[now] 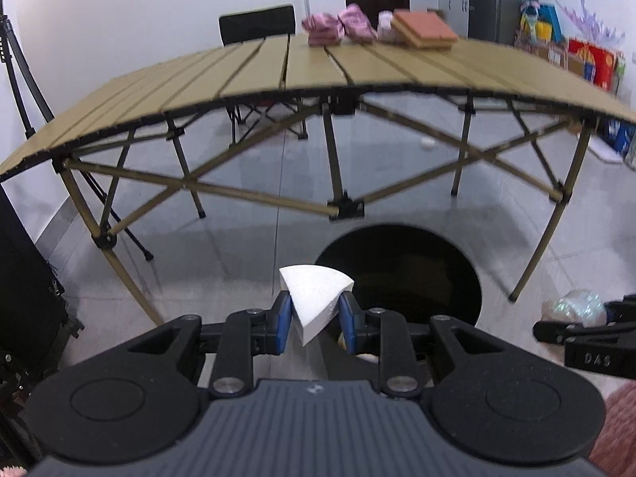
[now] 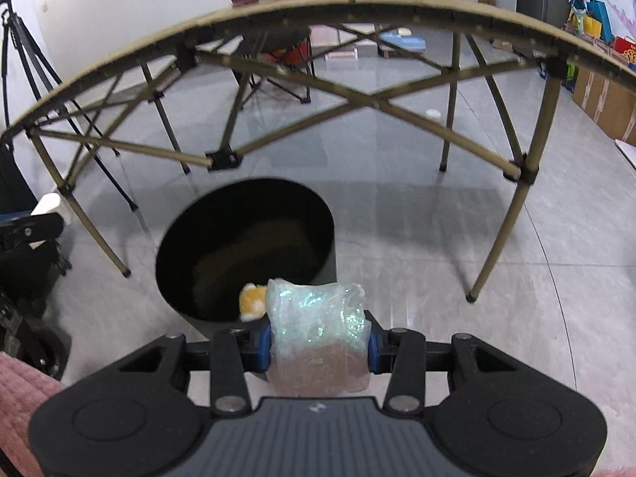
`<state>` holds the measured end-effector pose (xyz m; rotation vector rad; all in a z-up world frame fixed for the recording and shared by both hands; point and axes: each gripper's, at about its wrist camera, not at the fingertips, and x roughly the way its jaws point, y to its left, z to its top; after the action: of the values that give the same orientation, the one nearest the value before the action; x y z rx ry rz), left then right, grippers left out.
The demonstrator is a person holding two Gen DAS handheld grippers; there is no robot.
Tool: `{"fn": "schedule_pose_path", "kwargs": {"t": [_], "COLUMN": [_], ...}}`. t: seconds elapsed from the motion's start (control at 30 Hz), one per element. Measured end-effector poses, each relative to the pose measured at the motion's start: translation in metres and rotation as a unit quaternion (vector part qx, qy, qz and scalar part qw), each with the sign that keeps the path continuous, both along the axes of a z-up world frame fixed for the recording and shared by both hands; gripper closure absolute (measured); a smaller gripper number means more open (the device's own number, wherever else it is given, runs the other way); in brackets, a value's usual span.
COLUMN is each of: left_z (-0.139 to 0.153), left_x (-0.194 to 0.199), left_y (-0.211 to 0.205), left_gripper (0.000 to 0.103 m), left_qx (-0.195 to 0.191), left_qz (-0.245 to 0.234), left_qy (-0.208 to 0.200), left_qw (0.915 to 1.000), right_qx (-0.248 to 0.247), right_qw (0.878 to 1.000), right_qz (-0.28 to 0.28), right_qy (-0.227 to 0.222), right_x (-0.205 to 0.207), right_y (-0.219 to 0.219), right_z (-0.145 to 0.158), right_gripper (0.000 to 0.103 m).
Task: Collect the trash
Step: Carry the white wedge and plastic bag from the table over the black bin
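My left gripper (image 1: 314,324) is shut on a white wedge of foam (image 1: 316,298), held just left of the black round bin (image 1: 401,274) on the floor. In the right wrist view my right gripper (image 2: 320,344) is shut on a crumpled, shiny clear plastic wrapper (image 2: 318,334), at the near rim of the same bin (image 2: 246,254). A yellow and white scrap (image 2: 252,302) lies inside the bin by that rim. The right gripper with its wrapper (image 1: 576,308) also shows at the right edge of the left wrist view.
A folding slatted table (image 1: 302,67) stands behind the bin, its crossed legs (image 2: 373,103) around it. Pink cloths (image 1: 338,24) and a brown box (image 1: 425,28) sit on its far side. A tripod (image 1: 16,79) stands left; boxes and bags (image 1: 588,59) line the right wall.
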<state>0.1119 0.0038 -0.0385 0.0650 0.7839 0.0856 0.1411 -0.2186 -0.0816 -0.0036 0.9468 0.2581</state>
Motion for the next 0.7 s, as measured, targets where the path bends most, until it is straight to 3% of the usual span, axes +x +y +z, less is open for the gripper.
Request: {"fn": "schedule_pose_path", "kwargs": {"t": [0.27, 0.7], "left_z": [-0.016, -0.04], "left_x": [0.001, 0.026], "left_y": [0.004, -0.003], "left_gripper": [0.077, 0.077], "left_qx": [0.005, 0.0], "left_qz": [-0.005, -0.002], "left_qy": [0.031, 0.095], "left_qw": [0.9995, 0.9955], "right_qx": [-0.026, -0.029], "right_qw": [0.999, 0.999], "right_qz": [0.007, -0.01], "right_qy": [0.023, 0.042], "right_x": [-0.005, 0.006], "right_y": [0.0, -0.006], "right_z": [-0.02, -0.032], "right_gripper": [0.061, 0.061]}}
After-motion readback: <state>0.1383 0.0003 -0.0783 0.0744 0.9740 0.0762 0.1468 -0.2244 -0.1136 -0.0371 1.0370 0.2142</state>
